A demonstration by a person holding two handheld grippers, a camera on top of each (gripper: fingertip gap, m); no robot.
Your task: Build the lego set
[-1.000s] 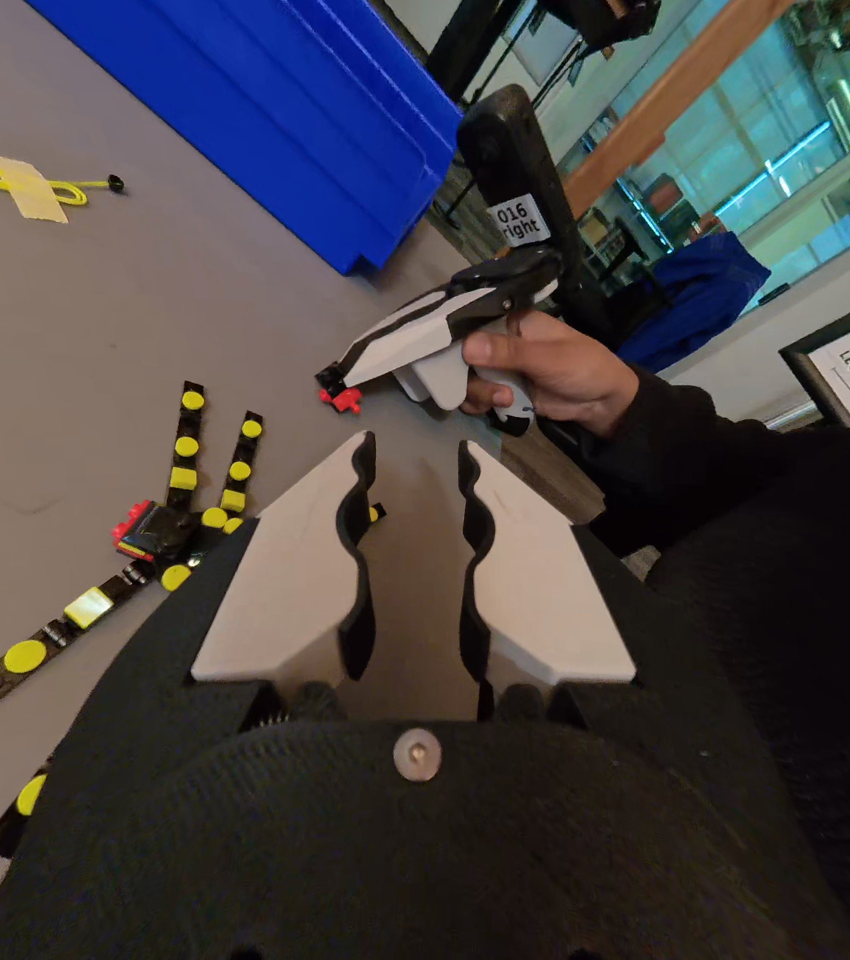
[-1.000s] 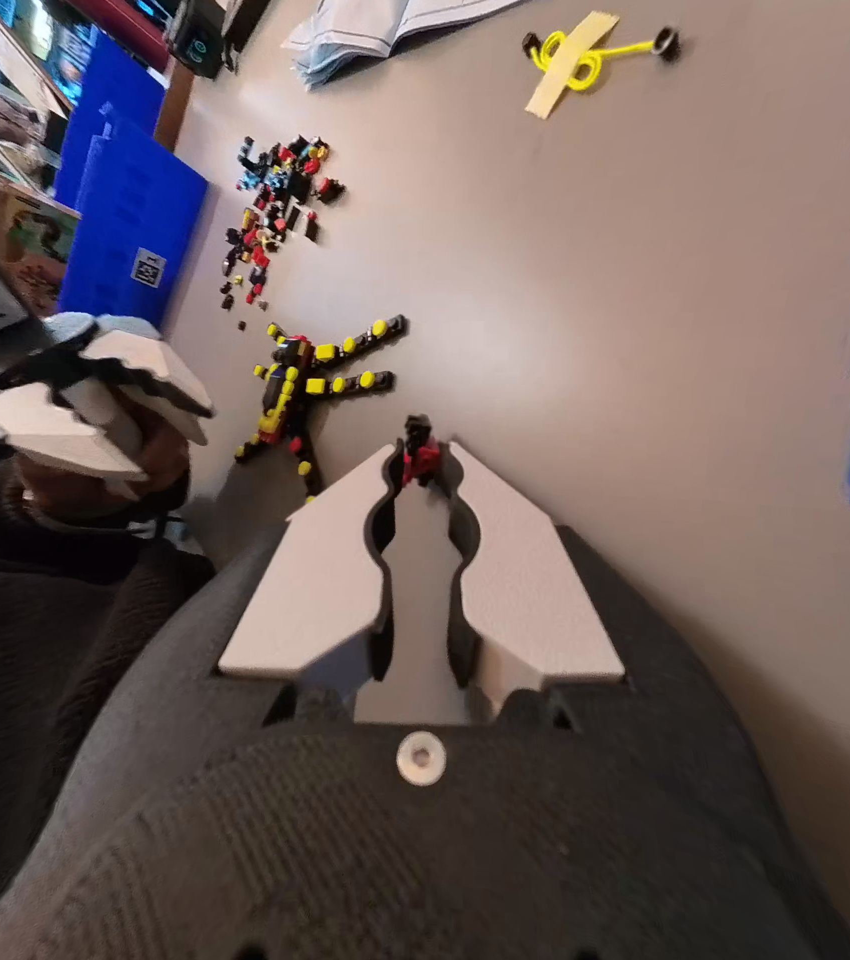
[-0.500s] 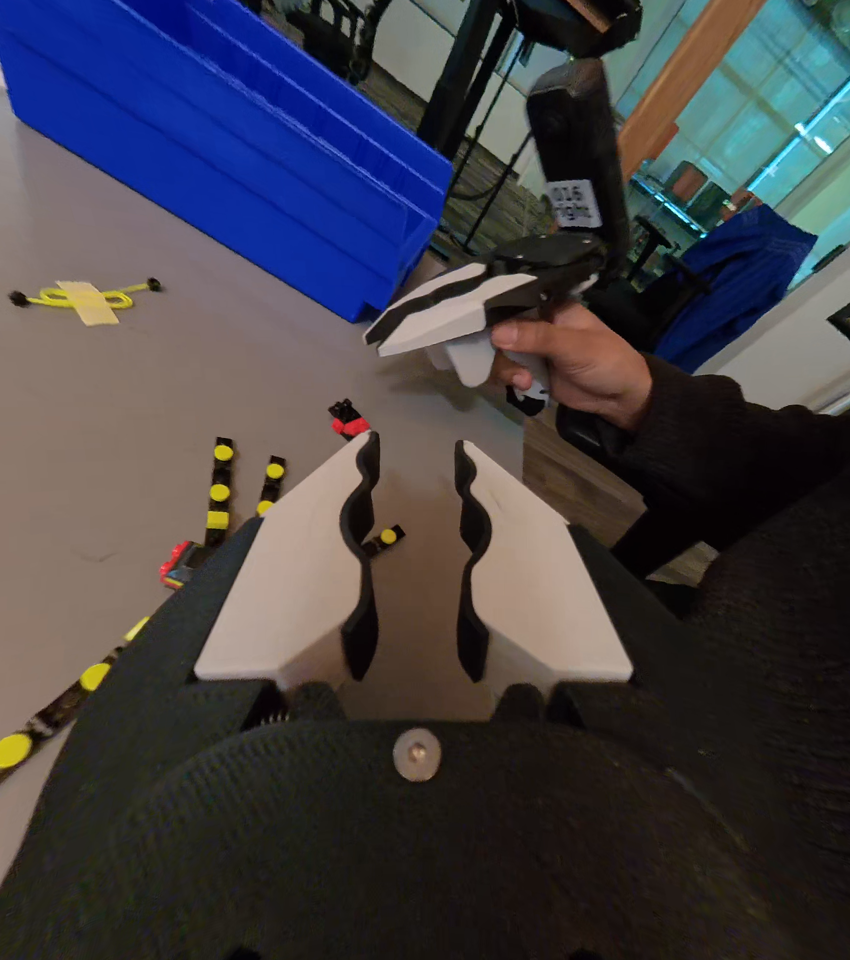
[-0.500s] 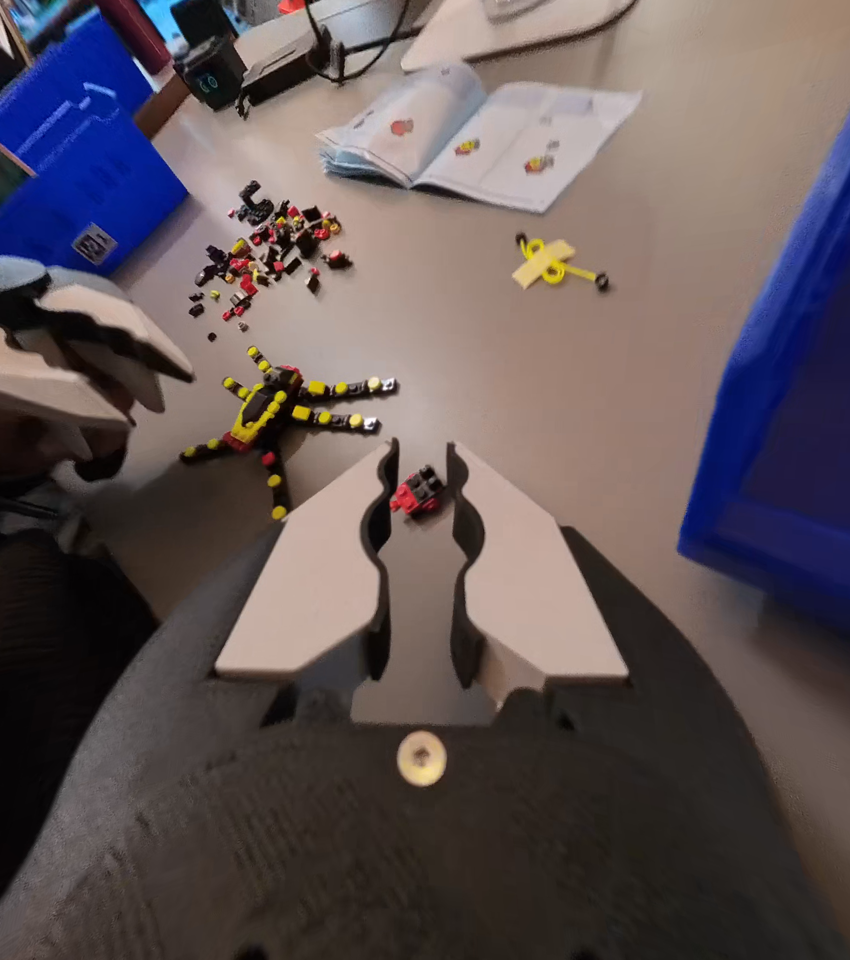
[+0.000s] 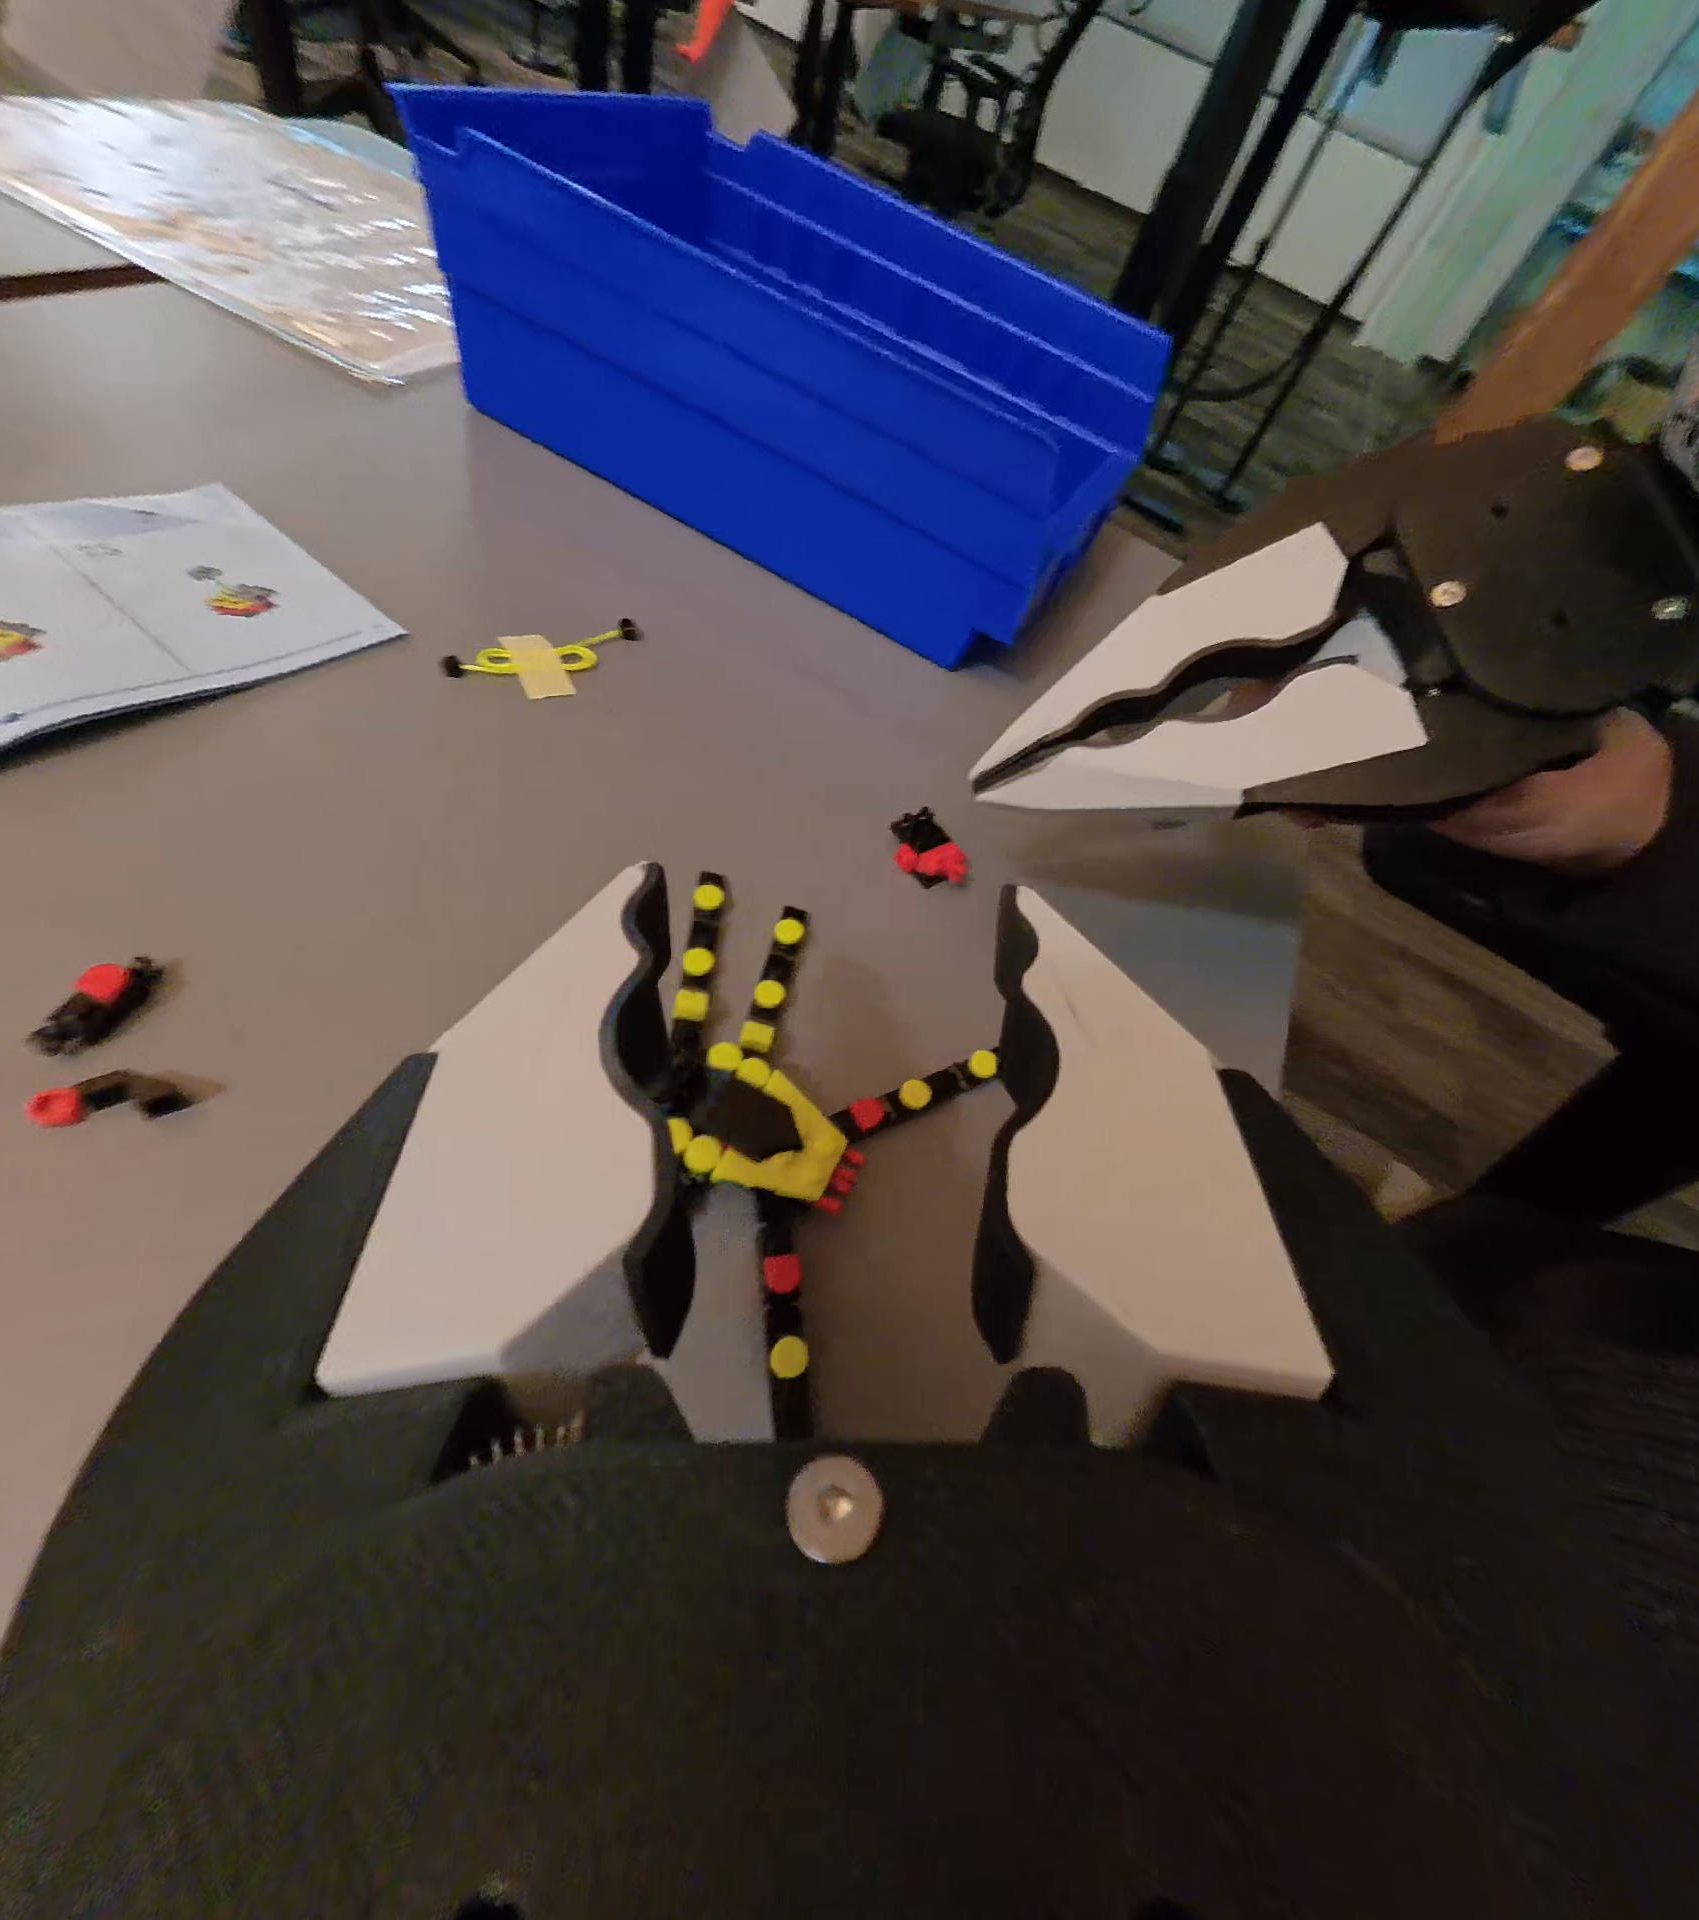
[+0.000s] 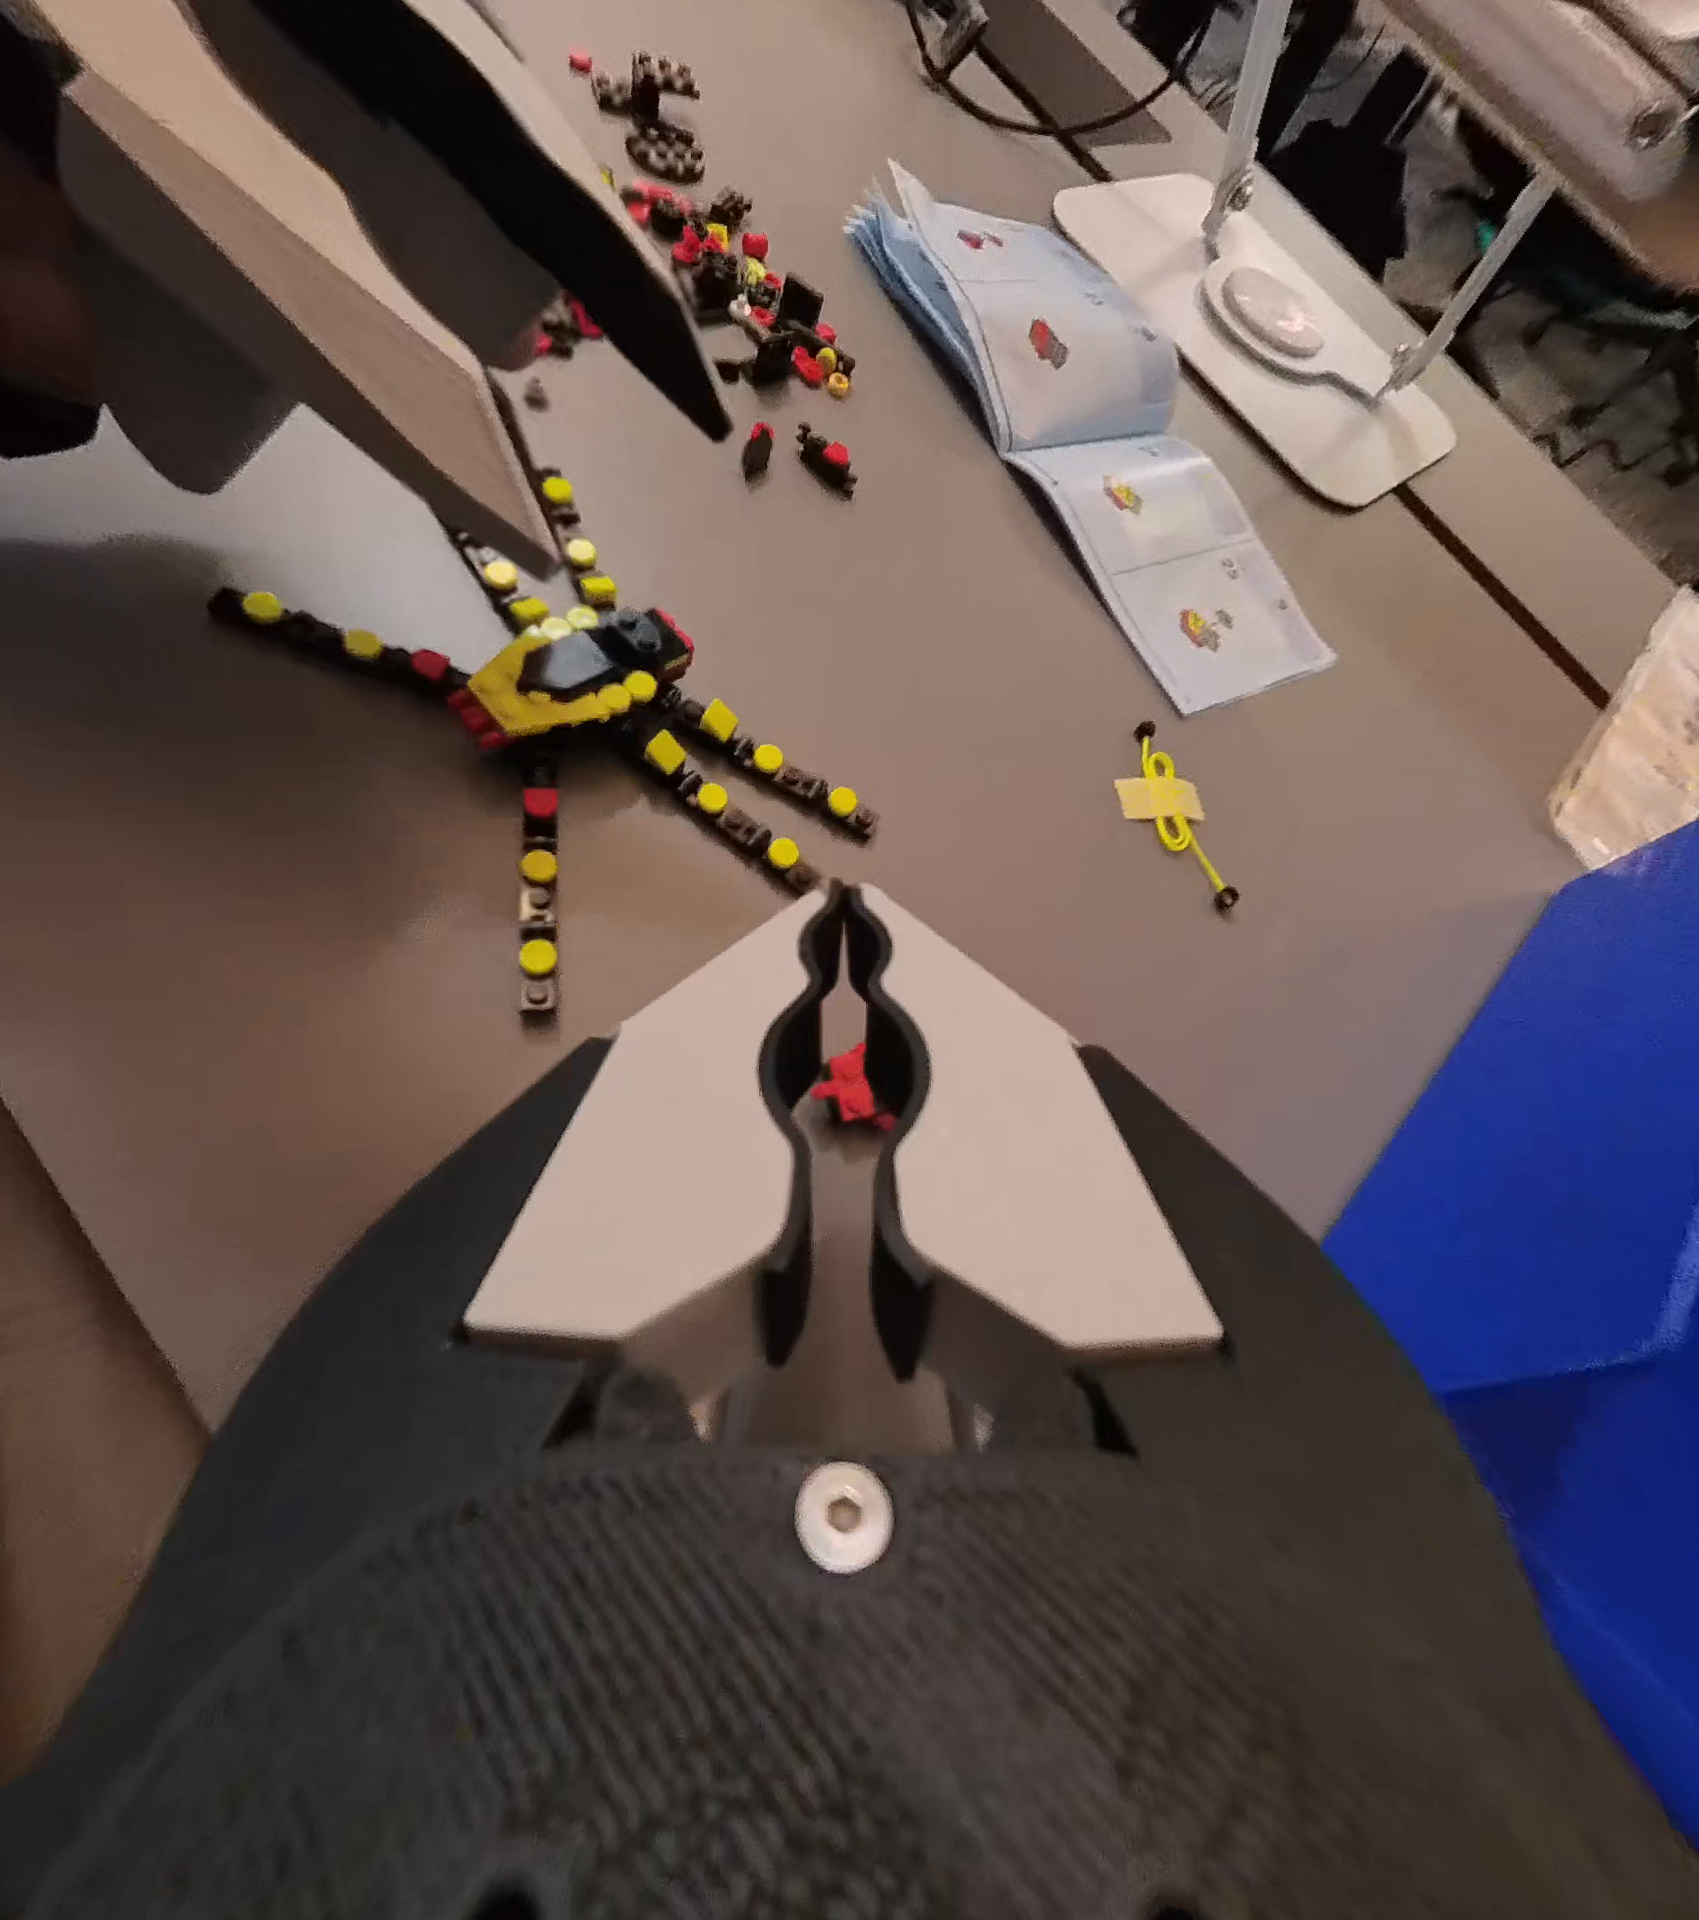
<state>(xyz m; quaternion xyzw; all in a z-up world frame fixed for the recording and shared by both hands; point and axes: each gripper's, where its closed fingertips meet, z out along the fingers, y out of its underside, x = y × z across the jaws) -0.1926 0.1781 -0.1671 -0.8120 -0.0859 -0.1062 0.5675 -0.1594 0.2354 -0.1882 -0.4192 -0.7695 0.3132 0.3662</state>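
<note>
Above a grey table point(image 5: 325, 831), the left gripper point(image 5: 829, 904) hangs with its jaws spread wide, framing the black-and-yellow lego model point(image 5: 757, 1127) lying flat below them, holding nothing. The right gripper point(image 6: 843, 896) has its tips pressed together, empty, just above a small red-and-black piece point(image 5: 928, 850) on the table. Loose pieces point(image 6: 741, 260) lie near an open instruction booklet point(image 6: 1115, 447) and a blue bin point(image 5: 772, 353).

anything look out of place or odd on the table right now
One small red and black lego piece lies alone on the grey table, apart from the yellow and black spider-like lego model and the loose-piece pile. Nothing looks damaged.
</note>
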